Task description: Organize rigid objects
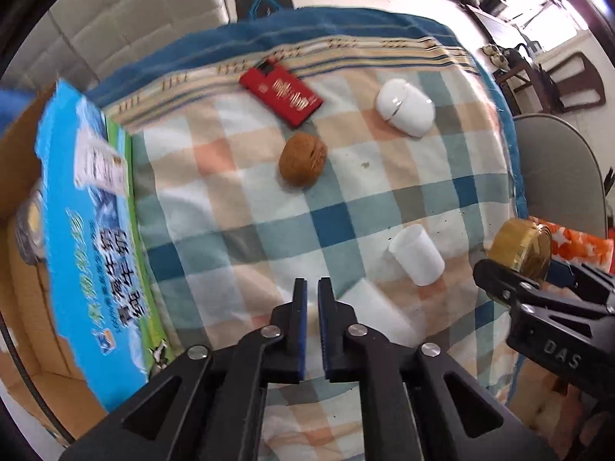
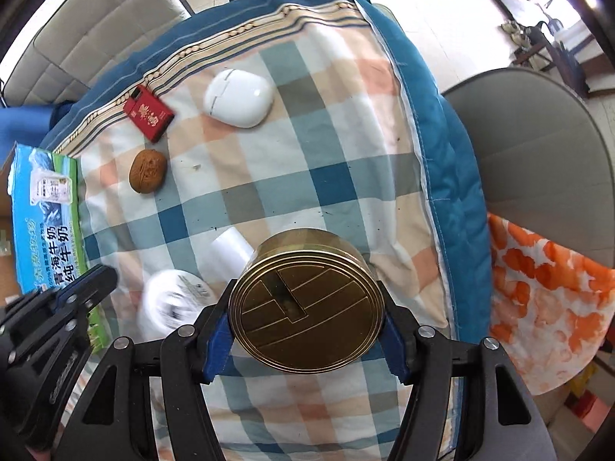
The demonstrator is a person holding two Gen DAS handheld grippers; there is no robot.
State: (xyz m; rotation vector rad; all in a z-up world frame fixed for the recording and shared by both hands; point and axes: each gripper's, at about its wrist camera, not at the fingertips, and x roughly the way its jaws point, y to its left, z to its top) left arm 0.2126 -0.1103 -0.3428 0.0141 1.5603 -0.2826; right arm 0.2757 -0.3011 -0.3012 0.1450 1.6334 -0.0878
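Note:
My right gripper (image 2: 307, 309) is shut on a round gold tin (image 2: 305, 303), held above the checked cloth (image 2: 338, 161); the tin (image 1: 519, 246) also shows at the right edge of the left wrist view. My left gripper (image 1: 312, 288) is shut with nothing between its fingers, over the cloth's near part. On the cloth lie a red flat pack (image 1: 280, 94), a brown walnut (image 1: 303, 161), a white oval case (image 1: 405, 107) and a white cup (image 1: 417, 255) on its side. A blurred white round thing (image 2: 173, 303) sits just below the left gripper.
An open cardboard carton with a blue and green printed flap (image 1: 88, 230) stands at the left; a tape roll (image 1: 29, 226) lies inside it. A grey chair (image 2: 538, 161) and an orange patterned cloth (image 2: 546, 299) are at the right, past the cloth's blue border.

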